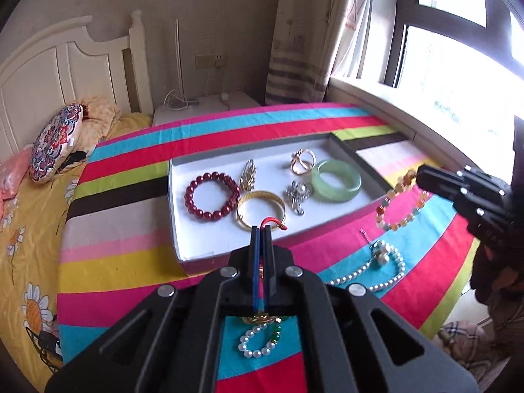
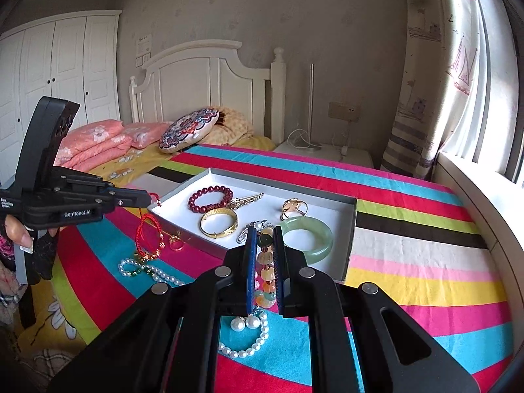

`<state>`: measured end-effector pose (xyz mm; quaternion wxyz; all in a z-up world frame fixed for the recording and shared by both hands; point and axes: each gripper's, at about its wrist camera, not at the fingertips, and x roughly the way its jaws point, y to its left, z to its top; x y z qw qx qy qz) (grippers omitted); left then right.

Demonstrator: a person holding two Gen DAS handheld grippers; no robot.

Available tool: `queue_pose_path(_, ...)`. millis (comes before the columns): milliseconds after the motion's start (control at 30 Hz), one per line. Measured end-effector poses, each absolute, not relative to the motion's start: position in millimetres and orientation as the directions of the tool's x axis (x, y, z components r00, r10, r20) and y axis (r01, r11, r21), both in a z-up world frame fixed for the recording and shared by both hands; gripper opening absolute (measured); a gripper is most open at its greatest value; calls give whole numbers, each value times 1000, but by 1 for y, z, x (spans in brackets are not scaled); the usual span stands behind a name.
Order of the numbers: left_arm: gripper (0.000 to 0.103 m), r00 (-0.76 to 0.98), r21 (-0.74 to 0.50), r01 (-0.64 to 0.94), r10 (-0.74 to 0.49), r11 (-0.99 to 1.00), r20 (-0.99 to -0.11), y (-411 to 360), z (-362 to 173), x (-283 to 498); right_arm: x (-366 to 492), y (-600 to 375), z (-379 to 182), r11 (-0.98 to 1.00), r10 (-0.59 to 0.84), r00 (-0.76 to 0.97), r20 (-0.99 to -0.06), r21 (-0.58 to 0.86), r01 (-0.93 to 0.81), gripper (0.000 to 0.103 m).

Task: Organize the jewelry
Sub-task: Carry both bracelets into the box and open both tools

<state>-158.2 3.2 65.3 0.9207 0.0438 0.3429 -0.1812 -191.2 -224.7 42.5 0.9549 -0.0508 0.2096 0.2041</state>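
Observation:
A shallow white tray lies on the striped cloth. It holds a dark red bead bracelet, a gold bangle, a green jade bangle, a gold ring, a silver brooch and a gold clip. My left gripper is shut on a red cord bracelet that hangs below it at the tray's near edge. My right gripper is shut on a multicoloured bead bracelet, held above the cloth beside the tray.
Pearl strands and a pearl-and-green bracelet lie on the cloth near me, with a small gold ring. A bed with cushion is at left, a windowsill at right.

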Motion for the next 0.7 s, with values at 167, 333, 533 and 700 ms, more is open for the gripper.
queue_pose_path(167, 1, 713, -47, 362, -309, 931, -629, 7, 79, -163, -194, -222, 49, 907, 376, 832, -407, -20, -420, 10)
queue_pose_path(333, 1, 720, -31, 366, -304, 930, -624, 5, 85, -164, -195, -221, 52, 906, 378, 833, -403, -26, -423, 10)
queue_pose_path(533, 1, 716, -12, 375, -298, 927, -631, -2, 86, -154, -187, -220, 55, 908, 364, 837, -408, -44, -416, 10)
queue_pose_path(700, 1, 724, 23, 387, -289, 922, -626, -16, 95, -139, -173, -223, 60, 915, 342, 847, -407, -60, -399, 10)
